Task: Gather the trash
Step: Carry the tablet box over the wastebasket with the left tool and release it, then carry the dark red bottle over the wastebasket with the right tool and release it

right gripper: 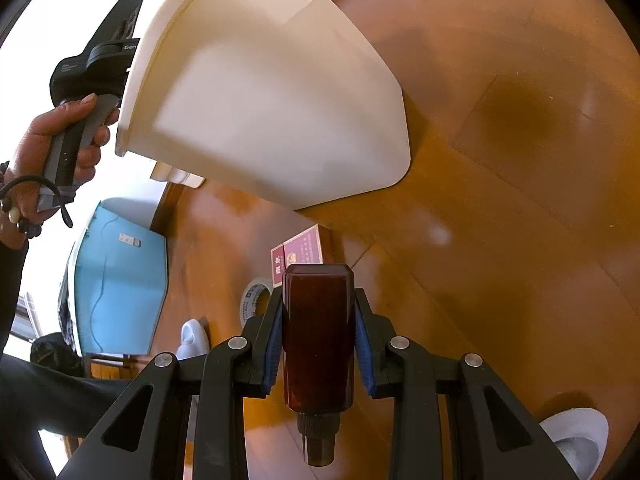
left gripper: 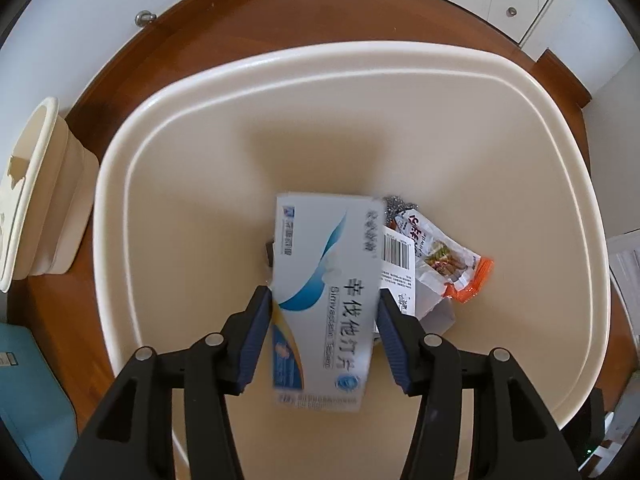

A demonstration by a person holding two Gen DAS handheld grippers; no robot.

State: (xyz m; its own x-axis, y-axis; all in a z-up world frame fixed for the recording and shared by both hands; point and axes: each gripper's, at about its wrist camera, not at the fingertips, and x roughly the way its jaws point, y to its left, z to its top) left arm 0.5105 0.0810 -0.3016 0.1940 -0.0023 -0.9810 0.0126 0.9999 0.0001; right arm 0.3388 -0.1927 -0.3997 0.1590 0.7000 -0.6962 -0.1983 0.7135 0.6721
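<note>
In the left wrist view I look down into a cream trash bin [left gripper: 132, 200]. A white and blue medicine box [left gripper: 324, 292] lies between the fingers of my left gripper [left gripper: 324, 300], blurred at its lower end; the jaws stand wide beside its edges and I cannot tell if they touch it. A snack wrapper [left gripper: 444, 260] with an orange edge and other scraps lie on the bin floor. My right gripper [right gripper: 318, 300] is shut on a dark brown bottle [right gripper: 318, 332], cap toward the camera, held above the wooden floor beside the bin's outer wall [right gripper: 280, 100].
A smaller cream bin [left gripper: 44, 196] stands left of the big one. On the wooden floor [right gripper: 500, 200] lie a red box [right gripper: 298, 254] and a tape roll [right gripper: 254, 300]. A blue container [right gripper: 120, 280] stands at the left. Slippers [right gripper: 576, 440] are near the bottom.
</note>
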